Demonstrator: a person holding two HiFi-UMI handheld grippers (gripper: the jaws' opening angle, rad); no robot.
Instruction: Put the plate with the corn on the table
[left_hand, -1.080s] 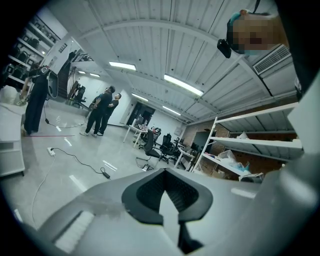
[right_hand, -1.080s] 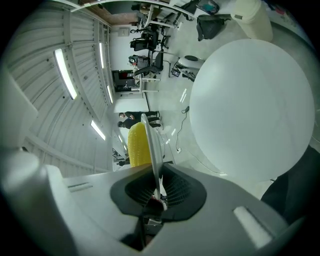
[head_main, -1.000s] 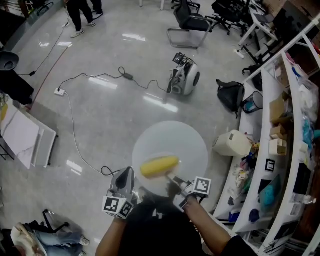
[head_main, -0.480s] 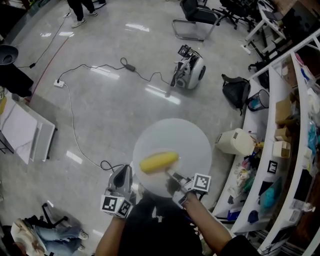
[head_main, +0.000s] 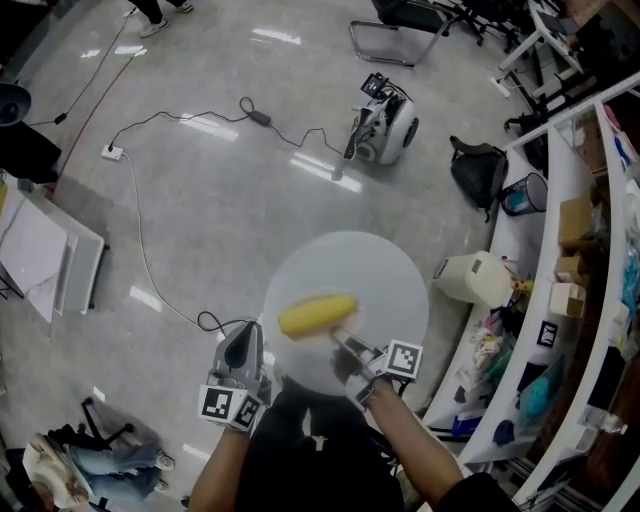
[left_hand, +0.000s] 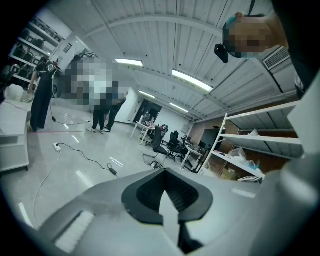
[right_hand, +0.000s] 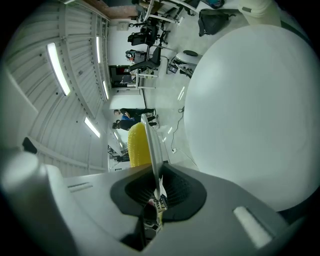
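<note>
Two grippers reach forward from the bottom of the head view, each carried on a bent arm close in to the person's body. The left forearm (head_main: 220, 465) runs almost straight ahead and the right forearm (head_main: 412, 445) slants in from the lower right. The left gripper (head_main: 243, 345) sits at the near-left edge of the round white table (head_main: 385, 275), pointing ahead and a little downward, with its marker cube (head_main: 232, 407) turned up toward the camera. In the left gripper view its jaws are pressed together with nothing between them. The right gripper (head_main: 343, 345) points up and to the left over the near part of the table top. Its jaws pinch the near rim of the plate (right_hand: 152, 145), which the right gripper view shows edge-on as a thin pale blade rising from between the pads. The corn (head_main: 317, 314), a yellow cob, lies crosswise on the plate just beyond the right gripper's tips. From above, the plate's outline hardly separates from the white table top, so I cannot tell whether it rests on the table or hangs just over it.
</note>
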